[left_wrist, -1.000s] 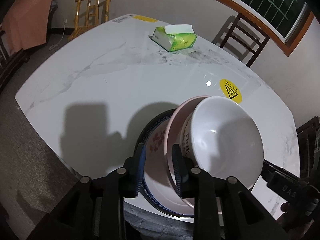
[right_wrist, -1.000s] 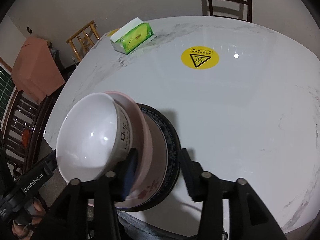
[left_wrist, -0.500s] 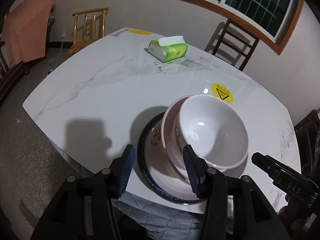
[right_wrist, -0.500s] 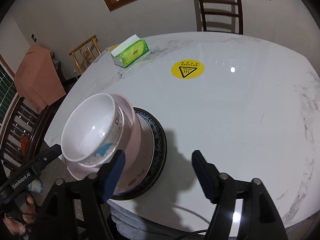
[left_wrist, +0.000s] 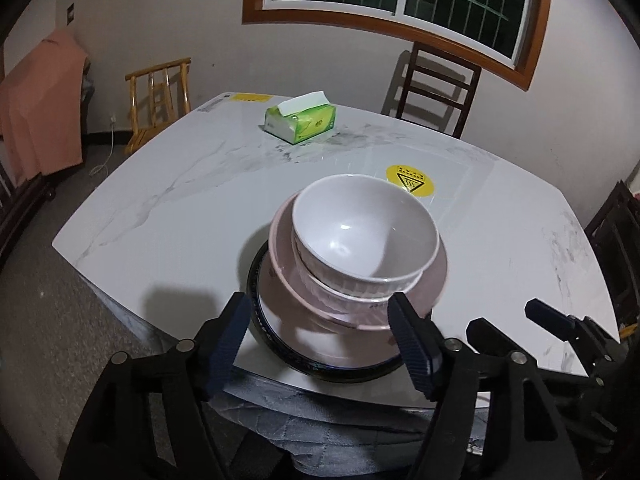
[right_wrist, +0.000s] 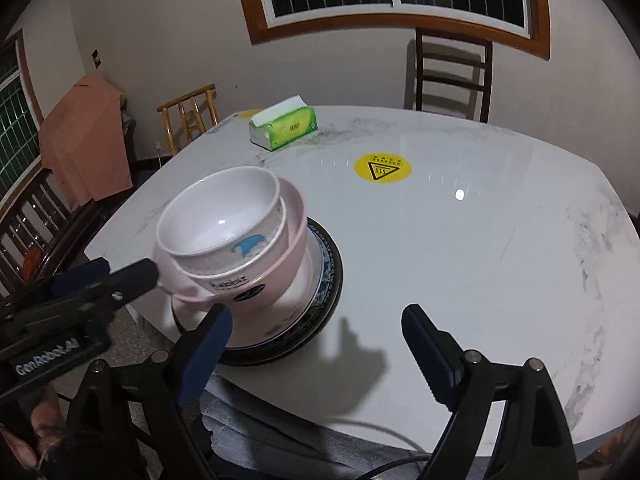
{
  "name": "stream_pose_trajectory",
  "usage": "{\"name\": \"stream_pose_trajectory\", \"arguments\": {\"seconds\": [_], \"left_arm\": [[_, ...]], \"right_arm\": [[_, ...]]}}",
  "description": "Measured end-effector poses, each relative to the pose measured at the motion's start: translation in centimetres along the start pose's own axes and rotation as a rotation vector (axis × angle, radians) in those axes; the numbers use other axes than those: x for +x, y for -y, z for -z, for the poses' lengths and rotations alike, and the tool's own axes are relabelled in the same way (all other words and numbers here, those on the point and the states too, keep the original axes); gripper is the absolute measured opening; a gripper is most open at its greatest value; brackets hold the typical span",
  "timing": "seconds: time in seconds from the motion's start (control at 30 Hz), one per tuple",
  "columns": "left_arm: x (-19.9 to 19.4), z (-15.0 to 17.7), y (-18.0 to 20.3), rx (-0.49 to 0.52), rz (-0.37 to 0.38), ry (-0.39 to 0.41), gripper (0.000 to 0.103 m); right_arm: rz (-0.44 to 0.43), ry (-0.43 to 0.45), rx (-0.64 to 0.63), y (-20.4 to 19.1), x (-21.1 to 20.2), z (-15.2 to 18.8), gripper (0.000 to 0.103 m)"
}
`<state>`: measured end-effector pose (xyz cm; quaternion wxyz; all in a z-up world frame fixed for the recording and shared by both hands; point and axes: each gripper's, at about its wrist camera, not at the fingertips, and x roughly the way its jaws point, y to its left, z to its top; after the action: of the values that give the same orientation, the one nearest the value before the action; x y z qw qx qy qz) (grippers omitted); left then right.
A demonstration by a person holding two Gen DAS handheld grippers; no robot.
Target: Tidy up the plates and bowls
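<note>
marble table (left_wrist: 168, 216), stack near its front edge: dark-rimmed plate (left_wrist: 256, 280) at bottom, pink bowl (left_wrist: 434, 280) on it, white bowl (left_wrist: 364, 228) nested on top. left gripper (left_wrist: 320, 336) jaws apart, empty, just short of the stack. right gripper (right_wrist: 316, 344) jaws apart, empty, beside it.

Stacked bowls (left_wrist: 362, 240) between spread fingers (left_wrist: 228, 338)
</note>
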<state>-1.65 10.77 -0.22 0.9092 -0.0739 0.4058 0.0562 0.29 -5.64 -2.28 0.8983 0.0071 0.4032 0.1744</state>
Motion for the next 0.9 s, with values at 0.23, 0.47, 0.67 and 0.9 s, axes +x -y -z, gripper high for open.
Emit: {"name": "stream_pose_trajectory", "arguments": {"seconds": [0.23, 0.47, 0.67, 0.9], "left_arm": [[-0.3, 0.3, 0.6, 0.018, -0.027, 0.022, 0.073], [-0.7, 0.8, 1.4, 0.045, -0.016, 0.029, 0.074], [-1.4, 1.2, 1.9, 0.068, -0.014, 0.043, 0.077], [-1.7, 1.2, 2.4, 0.070, -0.018, 0.044, 0.077]], "right_arm": [[0.023, 0.012, 0.003, -0.3, -1.0, 1.2, 0.089], [0.051, 0.047, 0.021, -0.2, -2.8, 1.9, 0.089], [0.075, 0.068, 0.032, 0.0, -3.9, 2.7, 0.089], [0.082, 0.063, 0.032, 0.0, -3.8, 3.0, 0.089]]}}
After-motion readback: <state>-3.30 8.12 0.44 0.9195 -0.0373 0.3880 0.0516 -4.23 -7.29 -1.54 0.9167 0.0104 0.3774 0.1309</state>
